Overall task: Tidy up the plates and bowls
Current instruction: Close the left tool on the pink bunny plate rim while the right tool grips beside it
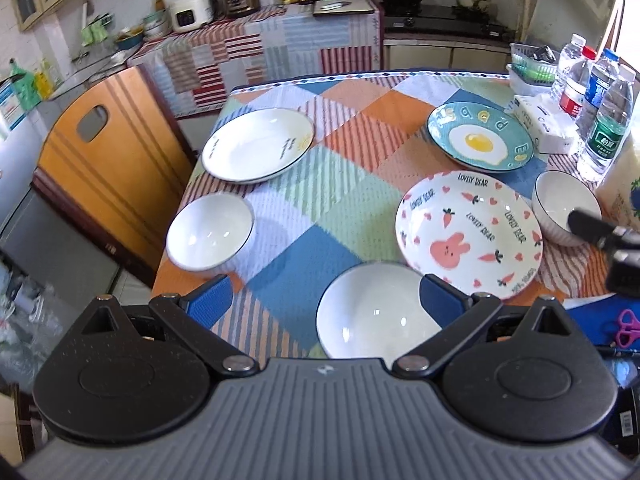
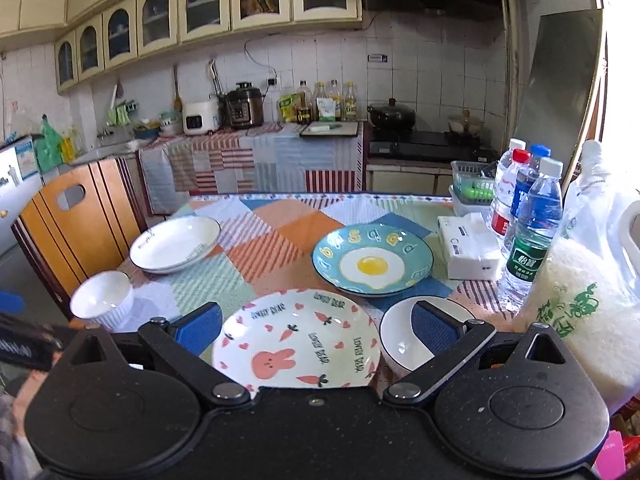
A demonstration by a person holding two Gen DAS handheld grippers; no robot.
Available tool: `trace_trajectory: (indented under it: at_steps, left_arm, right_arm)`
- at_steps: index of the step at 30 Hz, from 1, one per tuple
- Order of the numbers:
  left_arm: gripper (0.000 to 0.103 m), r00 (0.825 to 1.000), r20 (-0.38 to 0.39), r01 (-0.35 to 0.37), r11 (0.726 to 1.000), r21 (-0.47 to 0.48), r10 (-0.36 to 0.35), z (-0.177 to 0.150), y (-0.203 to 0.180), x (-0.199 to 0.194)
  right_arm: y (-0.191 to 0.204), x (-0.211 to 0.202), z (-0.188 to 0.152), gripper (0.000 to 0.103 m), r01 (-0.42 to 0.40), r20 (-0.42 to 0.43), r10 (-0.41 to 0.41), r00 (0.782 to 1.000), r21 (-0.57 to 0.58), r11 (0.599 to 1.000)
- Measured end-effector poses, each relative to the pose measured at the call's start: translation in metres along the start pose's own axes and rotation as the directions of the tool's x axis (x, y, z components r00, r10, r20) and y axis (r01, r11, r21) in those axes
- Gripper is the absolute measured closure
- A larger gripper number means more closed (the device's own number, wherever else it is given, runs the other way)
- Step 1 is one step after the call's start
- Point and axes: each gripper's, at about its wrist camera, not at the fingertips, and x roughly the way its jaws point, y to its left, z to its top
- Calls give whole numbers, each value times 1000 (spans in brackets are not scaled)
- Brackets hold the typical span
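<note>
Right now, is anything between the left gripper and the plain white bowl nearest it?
Nothing visible. The left gripper is open above the table's near edge, and the white bowl lies directly ahead between its fingers, unobstructed.

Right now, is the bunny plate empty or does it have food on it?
Empty. The bunny plate shows its whole printed inside, rabbit, carrots and hearts, with nothing lying on it in either wrist view.

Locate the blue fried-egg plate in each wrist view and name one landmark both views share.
Left wrist: the fried-egg plate lies upper right on the tablecloth, beyond the rabbit plate.
Right wrist: the same plate lies centre, just above the rabbit plate.
Shared landmark: the tissue pack immediately right of it.
</note>
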Motion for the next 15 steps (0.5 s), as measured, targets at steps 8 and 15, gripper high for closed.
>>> trace_trajectory:
  at_steps: [8,15]
  left_arm:
    - [3,993,-56,104,994,26,-102,34,-4,69]
    - [22,965,-121,233,972,-4,-232,43,-16,139]
  right_arm:
    - [-24,63,-32,13,-62,-195,95,976,168,984]
    - [-38,96,-55,27,-32,-257,105,961,272,962]
